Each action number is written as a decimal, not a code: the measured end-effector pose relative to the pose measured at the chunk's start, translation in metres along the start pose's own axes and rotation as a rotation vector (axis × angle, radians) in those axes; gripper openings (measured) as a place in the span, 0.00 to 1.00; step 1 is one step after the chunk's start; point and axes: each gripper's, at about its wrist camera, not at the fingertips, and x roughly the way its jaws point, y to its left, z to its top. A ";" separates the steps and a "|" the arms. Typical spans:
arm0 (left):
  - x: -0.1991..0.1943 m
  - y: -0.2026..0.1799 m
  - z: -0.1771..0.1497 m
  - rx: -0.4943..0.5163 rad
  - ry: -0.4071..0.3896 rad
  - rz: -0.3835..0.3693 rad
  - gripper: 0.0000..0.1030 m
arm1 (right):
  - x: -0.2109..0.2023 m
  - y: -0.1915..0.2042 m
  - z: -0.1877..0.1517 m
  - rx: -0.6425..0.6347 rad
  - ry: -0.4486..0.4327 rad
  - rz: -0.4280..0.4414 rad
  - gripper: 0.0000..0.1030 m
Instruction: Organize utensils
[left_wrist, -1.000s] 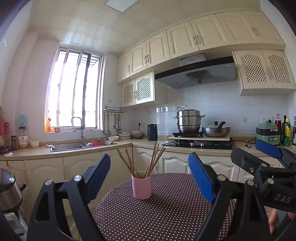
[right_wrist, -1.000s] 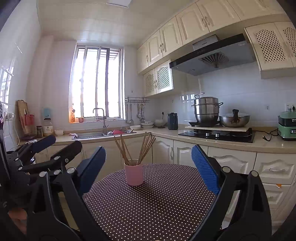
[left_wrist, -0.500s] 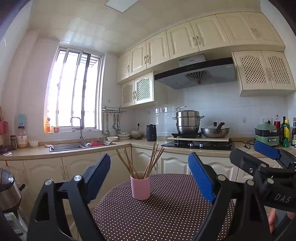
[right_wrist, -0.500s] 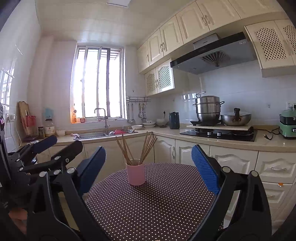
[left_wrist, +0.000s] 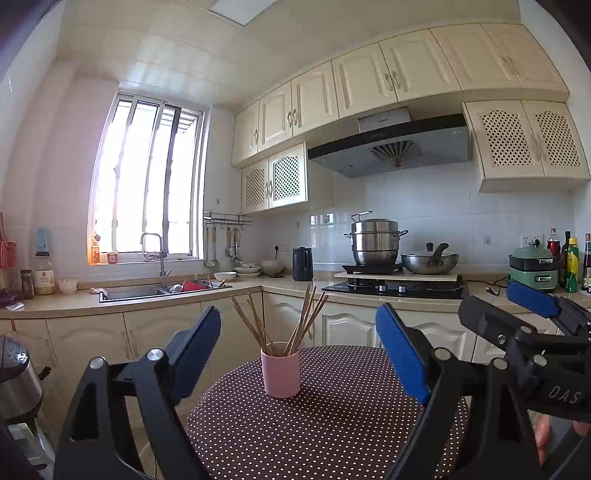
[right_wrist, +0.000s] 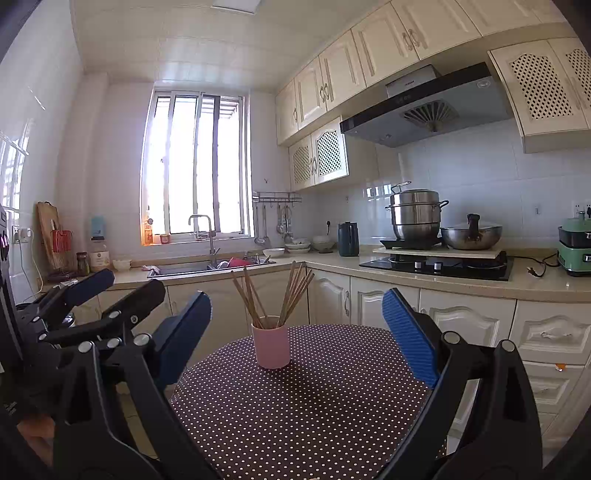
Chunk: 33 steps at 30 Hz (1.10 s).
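Observation:
A pink cup (left_wrist: 280, 373) (right_wrist: 271, 347) stands upright on a round table under a brown polka-dot cloth (left_wrist: 332, 424) (right_wrist: 314, 406). Several wooden chopsticks (left_wrist: 303, 317) (right_wrist: 291, 291) fan out of it. My left gripper (left_wrist: 298, 314) is open, held level well short of the cup, which shows between its blue pads. My right gripper (right_wrist: 297, 299) is open too, framing the same cup from a distance. Each gripper appears at the edge of the other's view: the right gripper (left_wrist: 487, 297) on the right, the left gripper (right_wrist: 133, 280) on the left. Neither holds anything.
Behind the table, an L-shaped counter carries a sink (left_wrist: 162, 291), a dark kettle (left_wrist: 303, 264), a hob with a steel steamer pot (left_wrist: 375, 242) and a wok (left_wrist: 430, 262), and a green appliance (left_wrist: 532, 271) with bottles. A steel appliance (left_wrist: 14, 384) stands at the lower left.

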 end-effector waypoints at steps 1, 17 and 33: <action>0.000 0.000 0.000 0.000 0.000 0.001 0.82 | 0.000 0.000 0.000 0.000 0.001 -0.001 0.90; -0.003 0.001 -0.001 0.002 -0.001 0.002 0.82 | 0.000 0.000 -0.001 0.002 0.001 0.002 0.90; -0.004 0.003 -0.003 0.002 0.003 -0.001 0.82 | 0.001 -0.002 -0.003 0.004 0.006 0.004 0.90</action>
